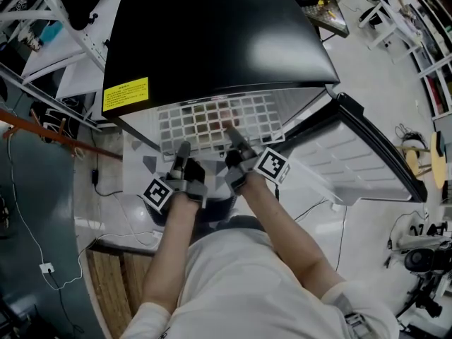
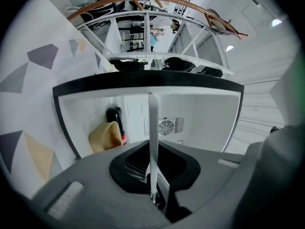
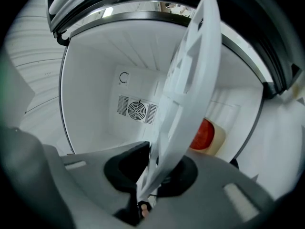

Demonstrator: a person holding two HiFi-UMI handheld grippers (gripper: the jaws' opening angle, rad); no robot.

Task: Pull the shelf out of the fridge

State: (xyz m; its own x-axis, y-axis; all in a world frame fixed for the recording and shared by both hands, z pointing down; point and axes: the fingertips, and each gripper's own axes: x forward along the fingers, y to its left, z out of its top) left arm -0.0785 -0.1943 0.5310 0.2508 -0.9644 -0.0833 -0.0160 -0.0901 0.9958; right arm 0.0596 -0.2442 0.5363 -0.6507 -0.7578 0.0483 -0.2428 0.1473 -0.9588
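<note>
Jaws clamped — left gripper (image 1: 183, 148), right gripper (image 1: 234, 135) — on the shelf (image 1: 212, 119).

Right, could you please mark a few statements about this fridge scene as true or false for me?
1. The left gripper and the right gripper both clamp the front edge of the shelf. True.
2. The door is shut. False: the fridge door stands open, at the right of the head view.
3. The shelf is a solid glass pane. False: it is a white grid.
4. A dark bottle stands inside the fridge. True.
5. A yellow sticker sits on the fridge's black top. True.
</note>
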